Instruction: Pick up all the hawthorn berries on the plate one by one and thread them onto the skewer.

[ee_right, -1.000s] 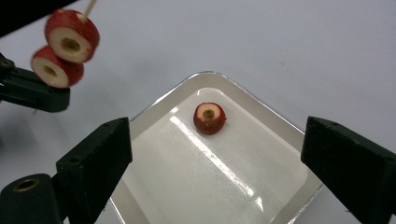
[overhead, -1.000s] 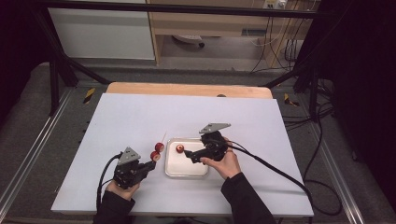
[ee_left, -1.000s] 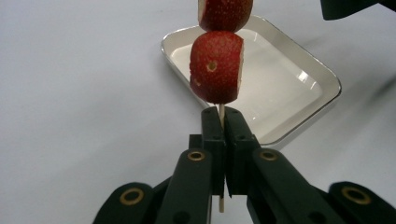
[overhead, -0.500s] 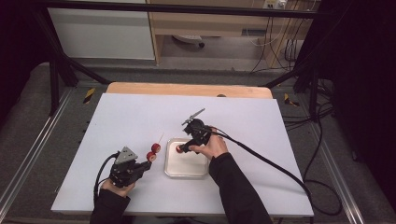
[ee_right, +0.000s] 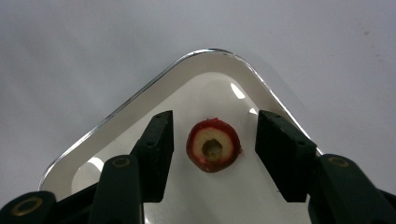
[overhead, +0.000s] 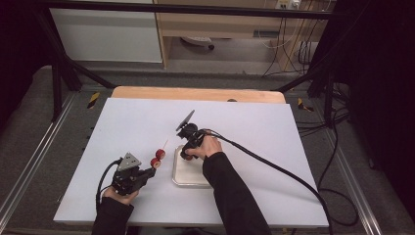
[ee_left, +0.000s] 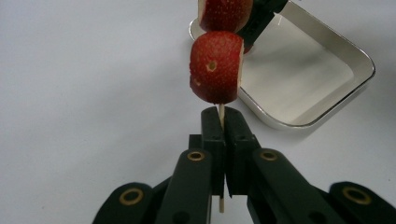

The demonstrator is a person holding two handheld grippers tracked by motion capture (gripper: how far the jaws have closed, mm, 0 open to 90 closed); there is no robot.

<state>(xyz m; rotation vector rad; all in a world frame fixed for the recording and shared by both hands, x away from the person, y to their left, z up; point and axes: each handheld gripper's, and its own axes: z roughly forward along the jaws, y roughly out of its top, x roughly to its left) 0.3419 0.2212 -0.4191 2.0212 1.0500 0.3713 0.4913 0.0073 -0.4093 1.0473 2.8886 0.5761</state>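
Left gripper [overhead: 147, 172] at 8 o'clock of table [overhead: 274, 122], unmoved since a second ago, jaws clamped on skewer [ee_left: 221, 114]; two red fruit slices [overhead: 157, 158] threaded, tip pointing to 1 o'clock

Tray [overhead: 182, 178] at centre; third slice [ee_right: 213, 145] lies flat in its corner, cored hole up

Right gripper [overhead: 185, 154] has swung from tray's 3 o'clock side to its 11 o'clock corner, dipped over slice; jaws have just been closing, now half open, slice between pads, not yet touched

Judgement: pick-up imminent, then thread onto skewer

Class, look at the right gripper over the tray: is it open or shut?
Open: the right gripper has been closing around the fruit slice, with gaps on both sides.
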